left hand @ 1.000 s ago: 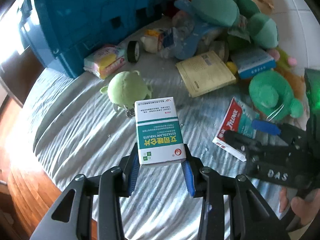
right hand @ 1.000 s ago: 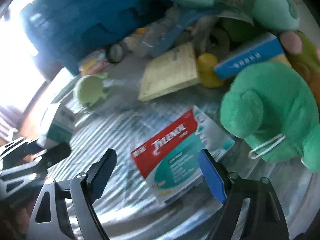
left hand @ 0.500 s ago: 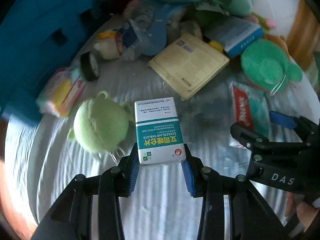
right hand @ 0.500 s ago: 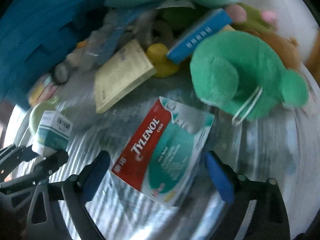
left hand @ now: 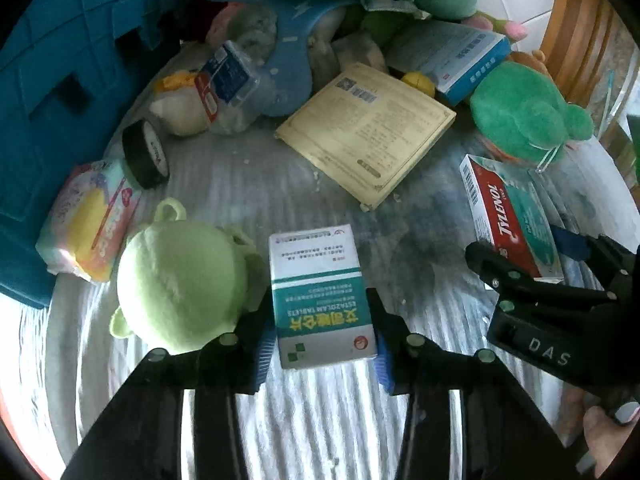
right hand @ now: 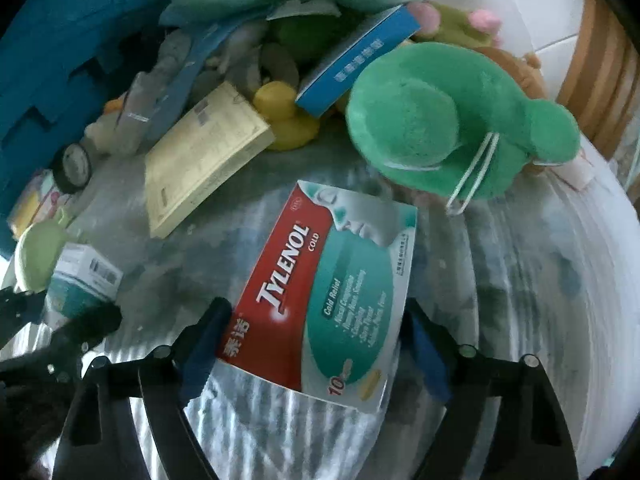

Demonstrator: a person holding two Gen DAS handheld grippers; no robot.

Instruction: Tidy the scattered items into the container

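Note:
My left gripper [left hand: 322,344] is shut on a white and teal Estazolam tablet box [left hand: 320,292], held just above the grey striped bedding. My right gripper [right hand: 316,352] is open, its jaws on either side of the red and teal Tylenol box [right hand: 332,296] lying flat on the bedding; I cannot tell if the pads touch it. The Tylenol box [left hand: 508,220] and the right gripper [left hand: 532,264] also show at the right of the left wrist view. The blue crate [left hand: 60,60] stands at the back left.
A light green plush [left hand: 180,284] lies left of my left gripper. A tissue pack [left hand: 88,220], black tape roll [left hand: 146,156], yellow booklet [left hand: 372,136], blue and white box [left hand: 460,56], green plush [right hand: 444,120], yellow duck [right hand: 284,116] and more plush toys crowd the back.
The right gripper has moved forward over the Tylenol box, which now lies between its jaws. The left gripper, still holding the tablet box, has moved closer to the light green plush.

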